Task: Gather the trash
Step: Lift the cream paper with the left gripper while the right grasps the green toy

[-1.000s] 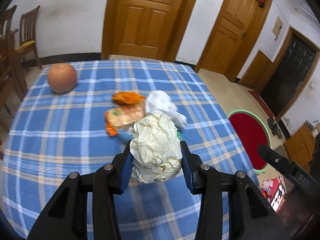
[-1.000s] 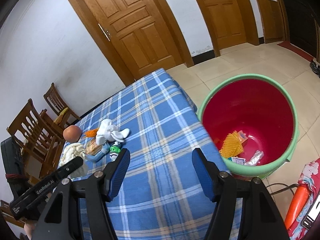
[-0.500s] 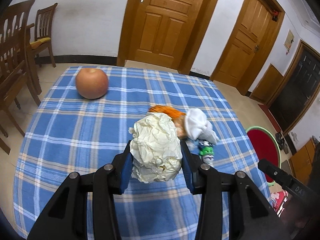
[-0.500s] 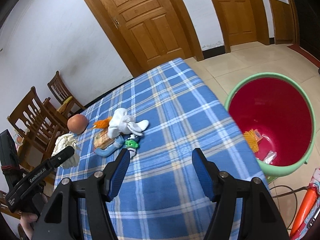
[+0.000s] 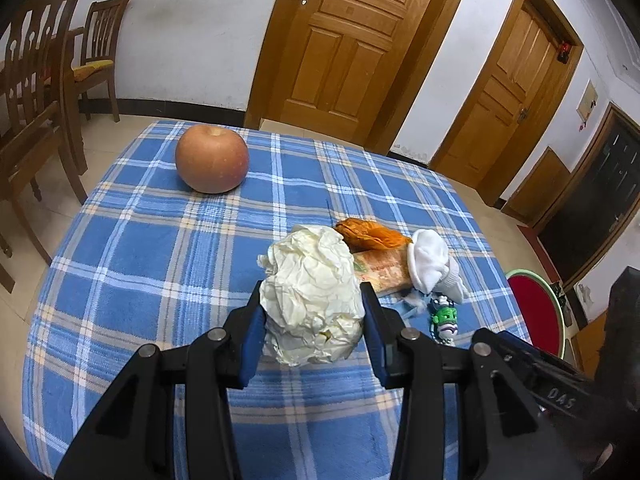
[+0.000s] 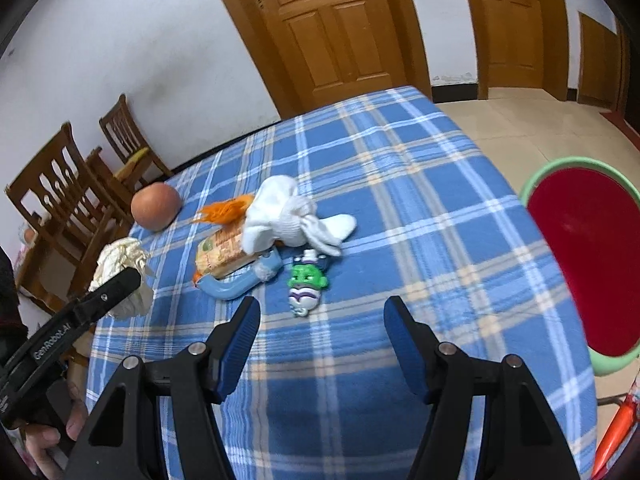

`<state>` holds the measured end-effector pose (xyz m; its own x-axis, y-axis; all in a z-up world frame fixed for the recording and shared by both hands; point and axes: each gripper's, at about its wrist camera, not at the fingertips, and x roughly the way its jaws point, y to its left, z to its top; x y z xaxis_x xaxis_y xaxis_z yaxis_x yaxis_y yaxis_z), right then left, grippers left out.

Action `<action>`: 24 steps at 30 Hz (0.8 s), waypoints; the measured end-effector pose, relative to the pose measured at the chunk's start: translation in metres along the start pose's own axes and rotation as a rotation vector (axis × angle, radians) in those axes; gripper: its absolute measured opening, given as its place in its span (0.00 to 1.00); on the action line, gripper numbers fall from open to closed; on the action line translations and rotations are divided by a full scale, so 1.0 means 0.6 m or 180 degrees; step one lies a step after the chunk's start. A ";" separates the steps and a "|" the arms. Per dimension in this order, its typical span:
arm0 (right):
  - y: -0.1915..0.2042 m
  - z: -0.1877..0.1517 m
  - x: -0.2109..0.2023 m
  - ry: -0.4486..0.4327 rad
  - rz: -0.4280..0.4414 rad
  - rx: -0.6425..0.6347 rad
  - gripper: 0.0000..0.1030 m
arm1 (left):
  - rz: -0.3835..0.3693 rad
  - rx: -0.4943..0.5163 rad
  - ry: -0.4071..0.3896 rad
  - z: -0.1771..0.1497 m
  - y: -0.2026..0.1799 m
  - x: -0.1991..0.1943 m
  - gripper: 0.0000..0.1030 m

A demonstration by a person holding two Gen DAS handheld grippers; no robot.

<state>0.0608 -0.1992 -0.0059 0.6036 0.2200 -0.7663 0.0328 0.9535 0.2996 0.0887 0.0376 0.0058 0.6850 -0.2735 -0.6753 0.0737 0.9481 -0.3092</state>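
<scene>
My left gripper [image 5: 313, 322] is shut on a crumpled cream paper ball [image 5: 312, 296] and holds it above the near part of the blue plaid table [image 5: 160, 248]; the ball also shows in the right wrist view [image 6: 120, 268]. My right gripper [image 6: 320, 330] is open and empty above the table, just short of a green toy figure [image 6: 306, 282]. Beyond it lie a white sock [image 6: 288, 216], an orange snack wrapper [image 6: 222, 246], orange peel [image 6: 226, 210] and a blue tube [image 6: 240, 284]. The red bin with a green rim [image 6: 592, 256] stands on the floor at the right.
An apple [image 5: 212, 159] sits at the table's far left. Wooden chairs [image 5: 36, 92] stand left of the table. Wooden doors [image 5: 352, 40] line the far wall. The bin also shows in the left wrist view [image 5: 536, 312].
Both grippers have swung left, away from the bin. The right gripper has come lower and closer to the pile of trash. The left still holds the paper ball.
</scene>
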 end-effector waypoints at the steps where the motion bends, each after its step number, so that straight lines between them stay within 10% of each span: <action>1: 0.006 0.000 0.005 0.0013 -0.0025 -0.0032 0.65 | -0.0004 -0.0013 -0.0012 0.000 0.004 0.001 0.43; 24: 0.056 -0.003 0.068 0.0036 -0.0534 -0.0319 0.28 | -0.0387 -0.0185 -0.0020 0.000 0.036 0.004 0.43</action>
<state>0.0851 -0.1580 -0.0279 0.5875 0.0580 -0.8072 0.0525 0.9926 0.1095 0.0921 0.0576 -0.0026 0.6781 -0.3845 -0.6263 0.1144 0.8971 -0.4268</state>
